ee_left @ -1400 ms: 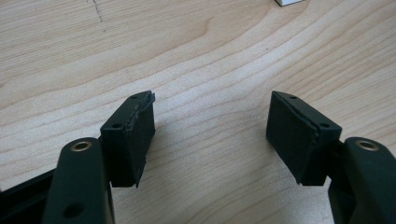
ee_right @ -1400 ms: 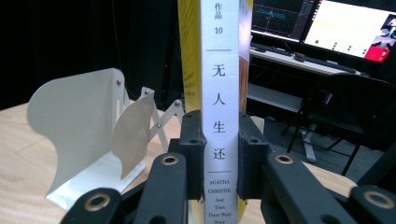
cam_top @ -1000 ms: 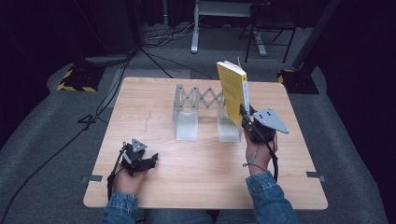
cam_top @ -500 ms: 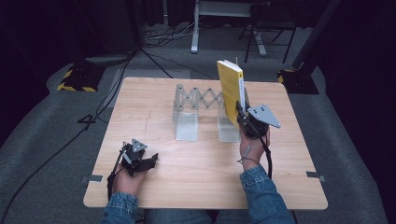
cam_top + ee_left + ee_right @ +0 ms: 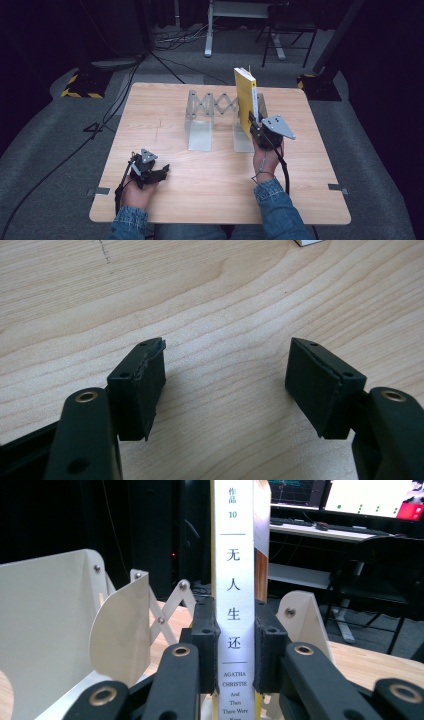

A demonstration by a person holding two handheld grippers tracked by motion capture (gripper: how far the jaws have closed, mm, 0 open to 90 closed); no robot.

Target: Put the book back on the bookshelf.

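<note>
A yellow book (image 5: 245, 101) with a white spine (image 5: 233, 600) stands upright over the right end of a white expanding book rack (image 5: 212, 117). My right gripper (image 5: 256, 129) is shut on the book's lower spine; both pads (image 5: 205, 640) press its sides. The rack's white panels (image 5: 45, 625) rise to the left and behind the book. My left gripper (image 5: 159, 171) rests low on the wooden table (image 5: 165, 105) at the front left. Its jaws are open with bare wood between the pads (image 5: 147, 385).
Dark floor surrounds the table, with cables (image 5: 115, 105) and a yellow-black striped block (image 5: 79, 85) at the back left. A metal stand (image 5: 240, 30) is behind the table. Lit monitors (image 5: 370, 497) and a desk sit far off in the right gripper view.
My right gripper has carried the book down and slightly left, closer to the rack's right end. The left gripper has stayed where it was.
</note>
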